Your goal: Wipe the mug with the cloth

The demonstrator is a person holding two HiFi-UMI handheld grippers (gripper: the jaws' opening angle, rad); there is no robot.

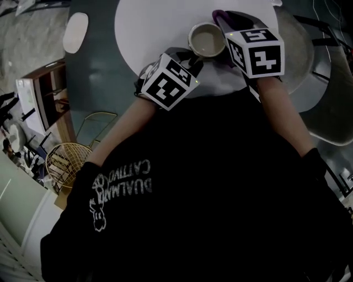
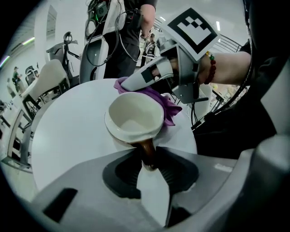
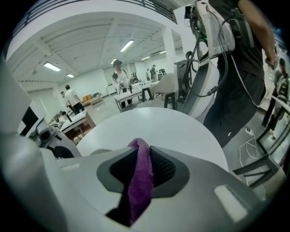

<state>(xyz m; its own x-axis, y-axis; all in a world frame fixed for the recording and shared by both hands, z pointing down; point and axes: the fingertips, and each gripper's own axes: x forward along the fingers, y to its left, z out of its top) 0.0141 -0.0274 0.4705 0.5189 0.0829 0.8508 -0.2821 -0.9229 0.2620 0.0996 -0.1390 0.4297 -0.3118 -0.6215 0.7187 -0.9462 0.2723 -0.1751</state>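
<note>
A mug [image 2: 134,118], cream inside and brown outside, rests on the round white table [image 2: 68,136]. My left gripper [image 2: 149,164] is shut on its brown handle [image 2: 147,152]. In the head view the mug [image 1: 207,40] sits between the two marker cubes. My right gripper [image 3: 138,170] is shut on a purple cloth [image 3: 138,179] that sticks up between its pads. From the left gripper view the cloth [image 2: 159,100] lies against the mug's far rim, under the right gripper [image 2: 136,82]. A corner of the cloth [image 1: 220,16] shows beside the mug in the head view.
A person in dark clothes [image 2: 122,41] stands beyond the table with cables and gear. Chairs [image 2: 43,84] stand at its far left. In the head view a wire basket [image 1: 65,160] and shelves [image 1: 47,96] lie on the floor at the left. The table's edge [image 3: 213,140] drops off at the right.
</note>
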